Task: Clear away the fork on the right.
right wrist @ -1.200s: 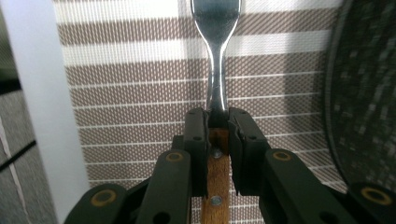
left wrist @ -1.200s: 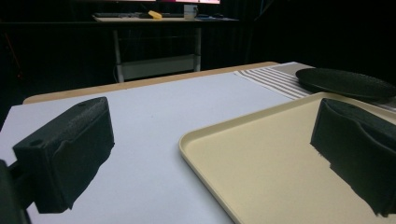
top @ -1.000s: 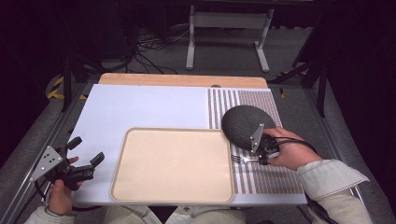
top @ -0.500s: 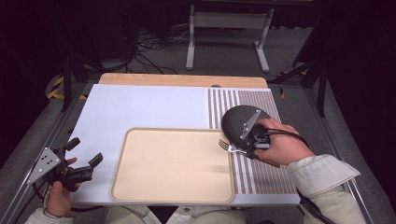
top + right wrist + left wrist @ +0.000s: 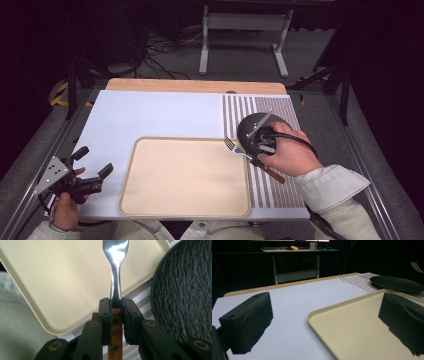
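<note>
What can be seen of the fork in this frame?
The fork has a shiny metal head and neck and a brown wooden handle with small dark rivets. The right gripper is shut on it where neck meets handle. In the high view it seems lifted off the table, roughly level, tines pointing left over the right edge of the cream tray, handle trailing back under the hand over the striped mat. The black plate lies close beside it, apart from it.

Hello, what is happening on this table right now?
A person works with a gripper in each hand. The right gripper is shut on a wooden-handled fork, held above the right edge of the beige tray, beside a black plate. The left gripper is open and holds nothing, near the tray's left side on the white mat.
</note>
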`<state>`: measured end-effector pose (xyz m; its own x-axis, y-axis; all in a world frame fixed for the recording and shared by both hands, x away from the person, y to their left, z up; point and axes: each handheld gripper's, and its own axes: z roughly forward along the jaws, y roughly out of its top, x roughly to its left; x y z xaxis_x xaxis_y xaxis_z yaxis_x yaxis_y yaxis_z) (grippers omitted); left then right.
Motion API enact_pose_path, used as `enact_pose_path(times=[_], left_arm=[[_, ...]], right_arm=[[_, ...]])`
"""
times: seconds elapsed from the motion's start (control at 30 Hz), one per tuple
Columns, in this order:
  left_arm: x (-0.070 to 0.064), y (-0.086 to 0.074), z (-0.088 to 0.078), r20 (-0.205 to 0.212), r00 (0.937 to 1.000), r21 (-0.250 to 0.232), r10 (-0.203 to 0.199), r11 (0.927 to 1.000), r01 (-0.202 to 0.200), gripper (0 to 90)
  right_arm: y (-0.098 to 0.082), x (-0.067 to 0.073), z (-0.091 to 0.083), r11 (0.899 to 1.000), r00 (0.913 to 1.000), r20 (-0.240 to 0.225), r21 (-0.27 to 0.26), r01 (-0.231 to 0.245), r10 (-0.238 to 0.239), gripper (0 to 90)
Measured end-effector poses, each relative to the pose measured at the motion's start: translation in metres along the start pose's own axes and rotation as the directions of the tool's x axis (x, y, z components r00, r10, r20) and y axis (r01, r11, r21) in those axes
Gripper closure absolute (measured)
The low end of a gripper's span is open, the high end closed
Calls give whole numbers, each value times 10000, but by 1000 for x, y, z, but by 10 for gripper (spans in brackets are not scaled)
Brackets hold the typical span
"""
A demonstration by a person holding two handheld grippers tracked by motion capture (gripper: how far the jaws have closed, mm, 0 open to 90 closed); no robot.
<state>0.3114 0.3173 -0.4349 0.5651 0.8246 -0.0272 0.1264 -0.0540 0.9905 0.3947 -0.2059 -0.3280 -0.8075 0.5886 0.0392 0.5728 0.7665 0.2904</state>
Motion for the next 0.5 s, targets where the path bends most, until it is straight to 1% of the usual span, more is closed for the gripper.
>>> enact_pose_path(times=[0.03,0.1,0.17,0.2,0.27,0.3,0.33,0.4,0.43,0.47,0.5], left_arm=[[0,0,0,-2,10000,-12,-4,10000,4,0],[0,0,0,-5,10000,-17,5,10000,-5,0],[0,0,-1,21,10000,30,18,10000,-18,0],[0,0,0,8,10000,-3,5,10000,-5,0],[0,0,0,14,10000,-14,7,10000,-7,0],[0,0,0,14,10000,-14,7,10000,-7,0],[0,0,0,16,10000,-13,11,10000,-11,0],[0,0,0,1,10000,-9,7,10000,-7,1],[0,0,0,-4,10000,-12,8,10000,-8,1],[0,0,0,-2,10000,-11,10,10000,-10,1],[0,0,0,5,10000,9,20,10000,-20,1]], right_arm=[[3,2,0,10000,10000,-43,0,-74,74,780],[7,4,1,9994,9993,-59,-24,-359,359,780],[10,7,2,9975,9974,-199,-54,-700,698,780],[10,7,2,9975,9974,-199,-54,-700,698,780],[15,10,3,9914,9913,-243,-156,-1300,1296,781],[16,11,4,9887,9884,-308,-163,-1493,1488,780],[16,11,4,9887,9884,-308,-163,-1493,1488,780],[19,13,5,9799,9796,-322,-180,-1988,1982,780],[20,13,5,9780,9779,-316,-192,-2076,2069,781],[22,15,7,9716,9713,-308,-134,-2364,2359,781],[23,15,8,9668,9664,-330,-84,-2554,2550,781]])
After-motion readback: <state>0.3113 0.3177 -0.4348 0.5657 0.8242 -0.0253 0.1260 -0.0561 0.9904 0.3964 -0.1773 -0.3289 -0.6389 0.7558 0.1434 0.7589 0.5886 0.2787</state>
